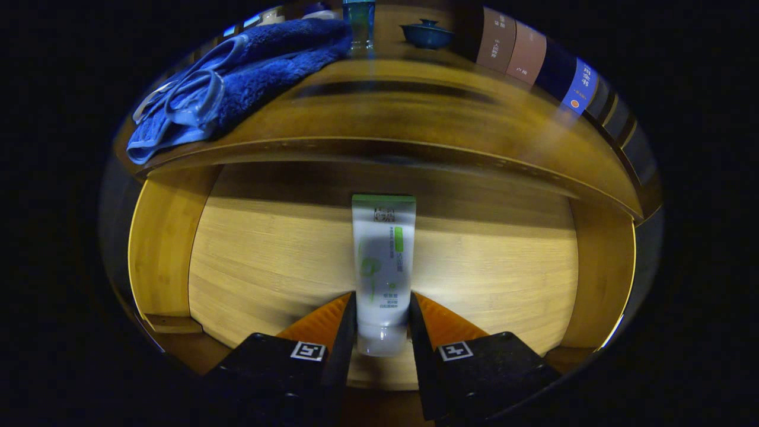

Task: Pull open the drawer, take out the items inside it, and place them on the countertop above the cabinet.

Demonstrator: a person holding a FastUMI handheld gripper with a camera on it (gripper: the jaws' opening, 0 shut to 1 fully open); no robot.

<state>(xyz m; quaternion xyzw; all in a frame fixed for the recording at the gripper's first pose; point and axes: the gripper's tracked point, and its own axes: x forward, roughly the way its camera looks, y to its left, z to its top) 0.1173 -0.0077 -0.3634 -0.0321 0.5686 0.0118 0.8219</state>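
Note:
The wooden drawer [172,237] is pulled open below the countertop [415,118]. A white tube with green print [383,261] lies lengthwise on the drawer floor, its cap end toward me. My gripper [382,323] is down in the drawer with the cap end of the tube between its two fingers [344,332]. Both fingers press against the tube's sides. The tube's flat green end points toward the back of the drawer, under the countertop's edge.
A blue towel [261,71] with a pair of scissors [190,95] on it lies on the countertop's left. Farther back stand a glass [359,24] and a dark lidded bowl [427,34]. Upright books [533,59] line the right side.

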